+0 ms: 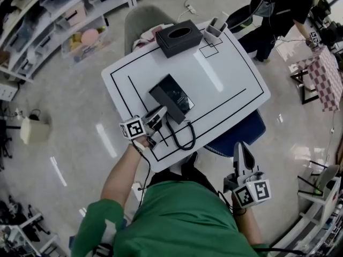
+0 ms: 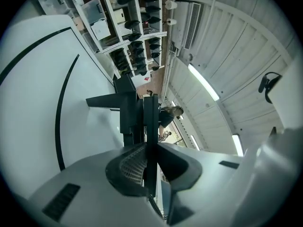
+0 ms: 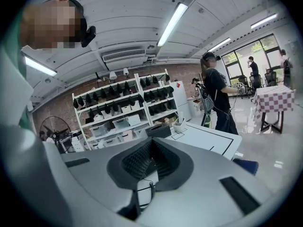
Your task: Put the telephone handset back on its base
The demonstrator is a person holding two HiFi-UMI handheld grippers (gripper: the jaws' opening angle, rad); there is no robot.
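Observation:
The black telephone base [image 1: 177, 98] lies near the middle of the white table [image 1: 230, 74]. The handset [image 1: 161, 101] rests along the base's left side, and its coiled cord [image 1: 184, 135] loops toward the table's front edge. My left gripper [image 1: 159, 114] is at the handset's near end. In the left gripper view my left gripper [image 2: 147, 143] is closed on a thin black edge of the handset [image 2: 150, 115], with the cord [image 2: 156, 207] below. My right gripper [image 1: 239, 146] hangs shut and empty off the table's front right; its view shows my right gripper [image 3: 150, 148] with the jaws together.
A black tissue box [image 1: 179, 36] and a white holder [image 1: 216, 30] stand at the table's far edge. A grey chair [image 1: 140, 20] is behind the table and a blue seat [image 1: 238, 133] is under its right front. A person [image 1: 278, 9] stands far right beside a checkered table [image 1: 321, 76].

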